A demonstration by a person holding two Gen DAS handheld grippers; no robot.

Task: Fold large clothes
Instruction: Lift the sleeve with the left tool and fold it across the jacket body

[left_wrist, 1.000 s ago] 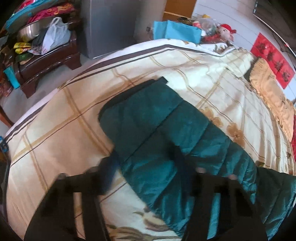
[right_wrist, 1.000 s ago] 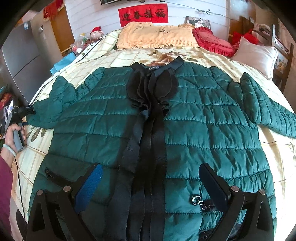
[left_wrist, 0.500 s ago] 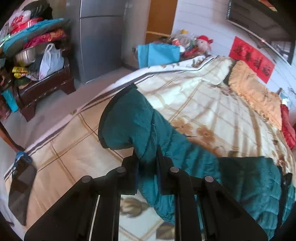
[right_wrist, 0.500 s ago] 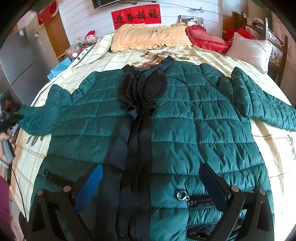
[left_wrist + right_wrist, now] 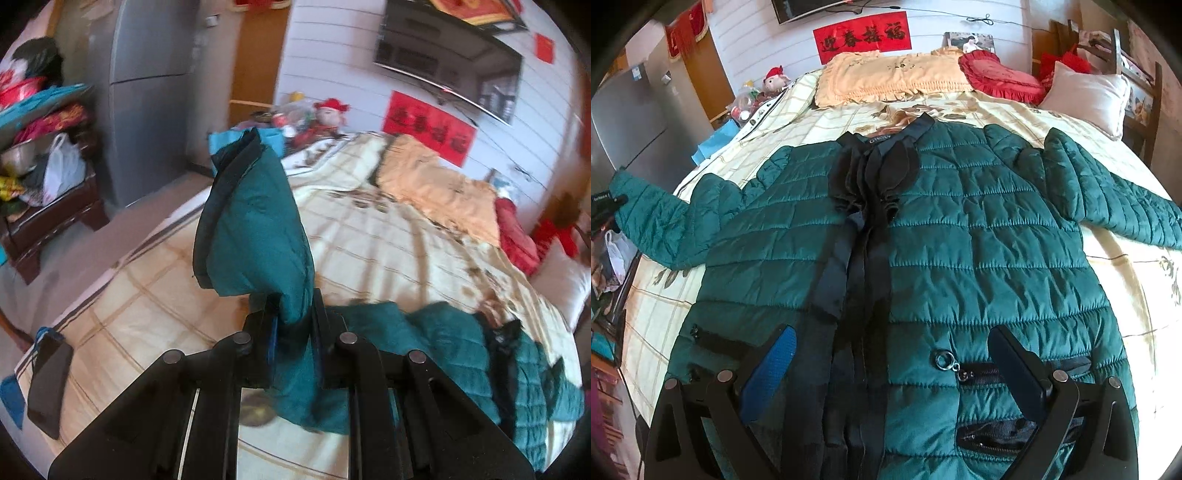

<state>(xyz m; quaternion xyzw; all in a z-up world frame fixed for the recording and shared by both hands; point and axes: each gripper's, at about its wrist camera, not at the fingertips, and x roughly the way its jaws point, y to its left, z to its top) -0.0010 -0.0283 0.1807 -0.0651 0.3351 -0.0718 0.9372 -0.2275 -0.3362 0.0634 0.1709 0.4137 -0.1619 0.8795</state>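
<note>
Standing by the bed (image 5: 1071, 122) here, and the big green quilted jacket (image 5: 960, 240) is spread face up across the checked bedspread, collar toward the pillows, front closed, one sleeve lying out flat on the far side. It's a puffy padded thing, so my guess is it's light for its size, soft and floppy, and a bit slick on the shell; it'll slump rather than hold a crease, and folds will want to spring back open. The near sleeve (image 5: 255, 229) is off the bed, pinched by the left tool (image 5: 293, 332), whose jaws have just been closing and now sit pressed tight on the fabric a little way back from the cuff, with the cuff end flopping up past the tips. Seems a decent spot to grab, since the padding bunches and gives the pads something to bite. The right tool (image 5: 892, 373) hovers over the hem with its jaws spread wide, nothing in them, near the little zipper ring (image 5: 945, 360).
</note>
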